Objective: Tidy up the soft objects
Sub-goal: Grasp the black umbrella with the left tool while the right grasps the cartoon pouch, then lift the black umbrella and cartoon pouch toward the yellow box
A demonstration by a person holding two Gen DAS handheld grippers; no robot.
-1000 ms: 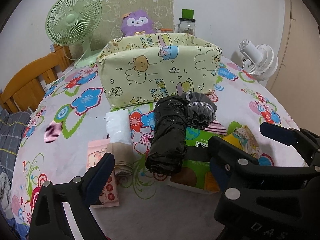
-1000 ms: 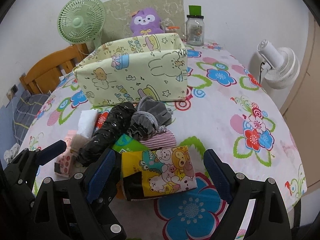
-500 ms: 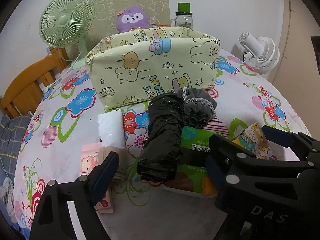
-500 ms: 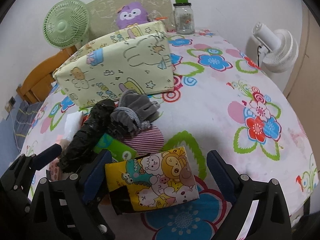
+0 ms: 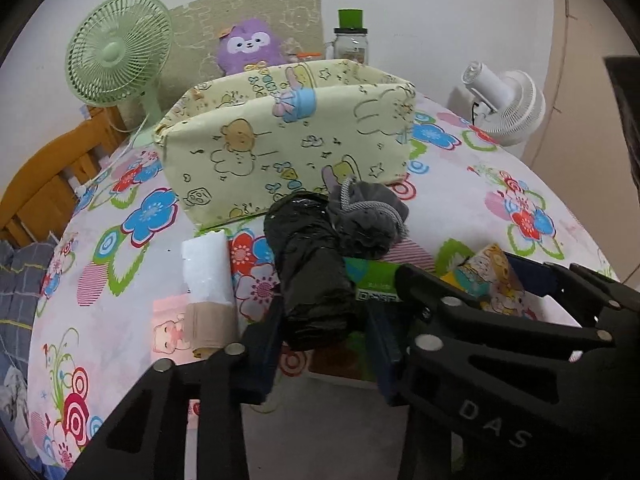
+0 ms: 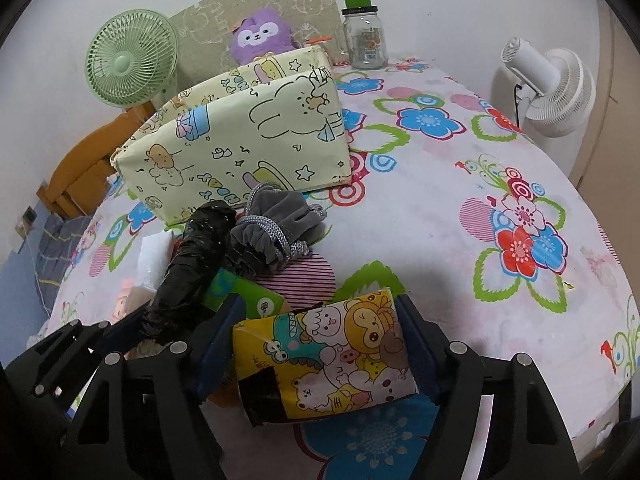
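Observation:
My left gripper (image 5: 324,344) is closing on the near end of a black plastic roll (image 5: 312,272), its pads against both sides. The roll lies over a green pack (image 5: 372,280), with a grey drawstring pouch (image 5: 368,220) at its far end. My right gripper (image 6: 320,344) is closing too, and its pads meet the sides of a yellow cartoon tissue pack (image 6: 332,352). Behind the pile stands the open pale-yellow fabric box (image 6: 240,148). The right wrist view shows the left gripper (image 6: 100,332) at the lower left, by the black roll (image 6: 188,264).
A white foam piece (image 5: 208,272), a beige roll (image 5: 212,324) and a pink pack (image 5: 168,328) lie left of the black roll. Behind the box are a green fan (image 5: 116,52), a purple plush (image 5: 248,44) and a glass jar (image 6: 364,36). A white fan (image 6: 548,92) stands beyond the table's right edge.
Both pairs of jaws have narrowed: the left from wide apart onto the black roll, the right onto the yellow pack. Neither object has lifted off the table.

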